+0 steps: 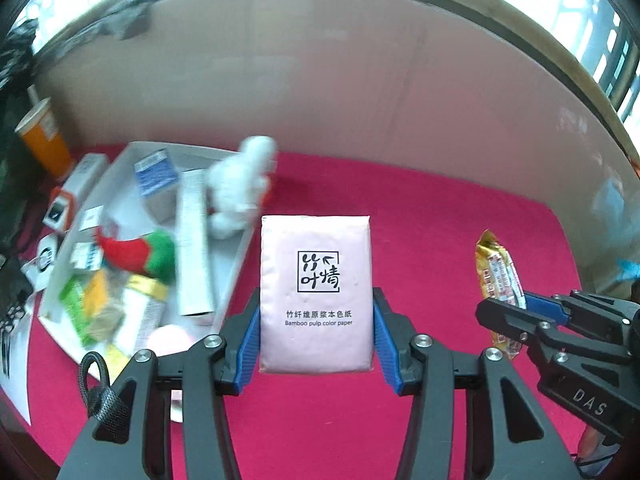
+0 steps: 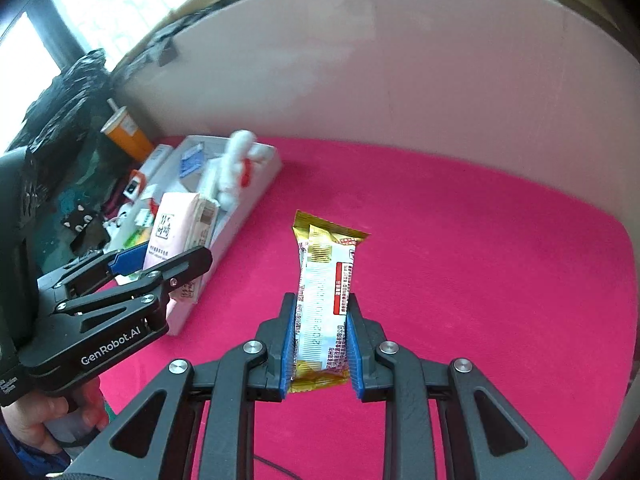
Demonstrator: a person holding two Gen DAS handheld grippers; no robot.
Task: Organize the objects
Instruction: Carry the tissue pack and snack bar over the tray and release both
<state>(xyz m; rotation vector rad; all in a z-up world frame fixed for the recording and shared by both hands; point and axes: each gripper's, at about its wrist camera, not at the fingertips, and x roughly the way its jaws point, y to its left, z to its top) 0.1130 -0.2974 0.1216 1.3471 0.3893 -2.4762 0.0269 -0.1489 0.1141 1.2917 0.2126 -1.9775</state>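
Landmark: the white tray (image 1: 236,268) on the red cloth (image 1: 440,220), already crowded with boxes, a red-and-green plush (image 1: 138,250) and a white plush rabbit (image 1: 242,186) leaning over its near-right rim.
Left claw: my left gripper (image 1: 316,338) is clenched on the pink tissue pack (image 1: 315,294), blue pads pressing both long sides, label facing the camera.
Tissue pack place: held upright just right of the tray, above the cloth; from the right wrist view it hangs over the tray's near corner (image 2: 176,240).
Right claw: my right gripper (image 2: 322,344) grasps the gold snack bar (image 2: 326,300) across its lower half, top end sticking out free.
Snack bar place: well to the right of the tray, lifted off the cloth.
Step, as I judge it: both items look bound for the tray.
Risk, room: little bare floor shows in the tray, so a dropped pack may land on the long white box (image 1: 194,248) and slide out.
Risk, rabbit: swinging in low could knock the rabbit off the rim.
Risk, grip: the soft pack can buckle or slip if I squeeze unevenly.
Risk, claws: both heading for one corner, my grippers could collide.
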